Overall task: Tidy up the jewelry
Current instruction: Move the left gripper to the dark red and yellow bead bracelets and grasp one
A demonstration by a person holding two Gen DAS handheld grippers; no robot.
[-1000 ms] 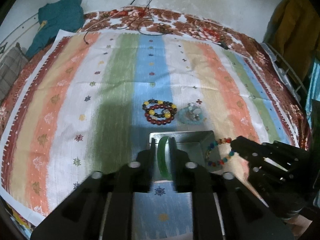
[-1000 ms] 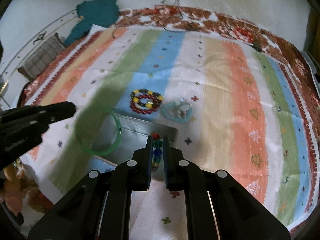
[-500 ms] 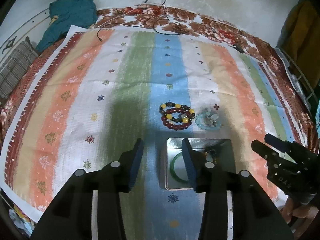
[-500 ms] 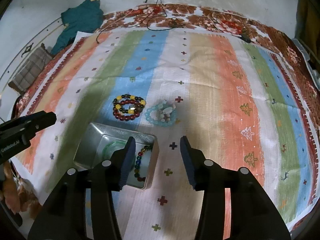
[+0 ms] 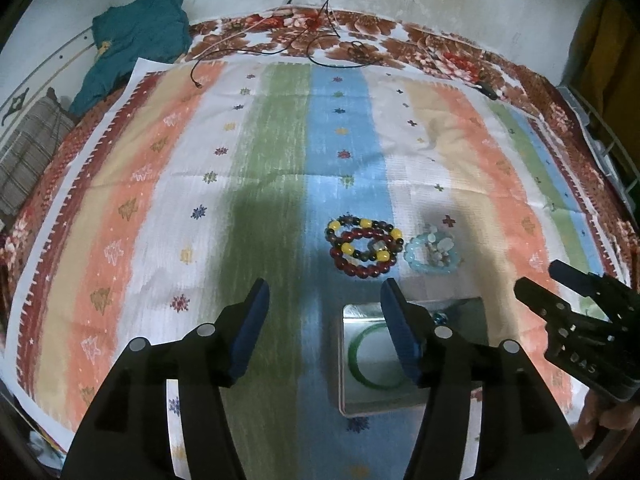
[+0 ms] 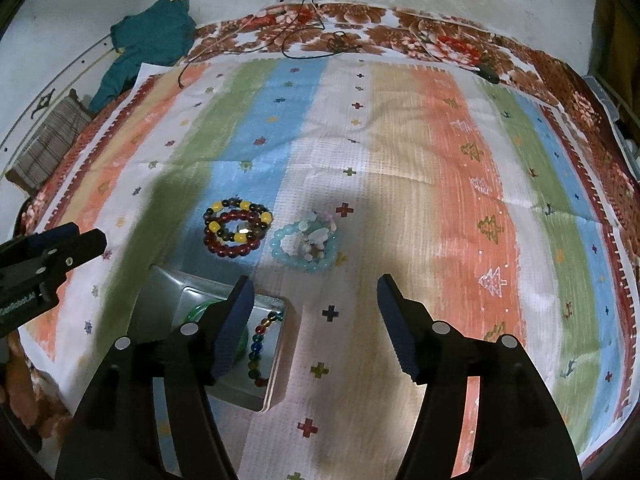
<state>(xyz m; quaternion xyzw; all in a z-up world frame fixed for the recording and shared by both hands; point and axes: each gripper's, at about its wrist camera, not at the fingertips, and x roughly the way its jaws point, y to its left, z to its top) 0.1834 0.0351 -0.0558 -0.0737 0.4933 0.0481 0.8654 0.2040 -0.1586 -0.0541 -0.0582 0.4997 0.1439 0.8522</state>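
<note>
A metal tin [image 5: 342, 360] lies on the striped cloth. In it are a green bangle [image 5: 360, 364] and a multicoloured bead bracelet [image 6: 256, 344]. Just beyond the tin lie stacked red and yellow-beaded bracelets [image 5: 362, 246] and a pale blue bracelet [image 5: 432, 252]. My left gripper [image 5: 324, 286] hangs over the tin's near left side, its jaws opening with nothing between them. My right gripper [image 6: 315, 280] is right of the tin [image 6: 280, 360], its jaws also opening and empty. Each gripper shows at the edge of the other's view.
The striped cloth [image 5: 280, 140] covers a floral bedspread [image 5: 400, 36]. A teal garment [image 5: 136, 36] and a folded plaid cloth [image 5: 28, 152] lie at the far left. Thin cables [image 5: 320, 32] trail along the far edge. A hand [image 5: 612, 420] holds the right gripper.
The left gripper let go of the green bangle and the right let go of the coloured bead bracelet; both now lie in the tin. Both pairs of jaws have spread wide.
</note>
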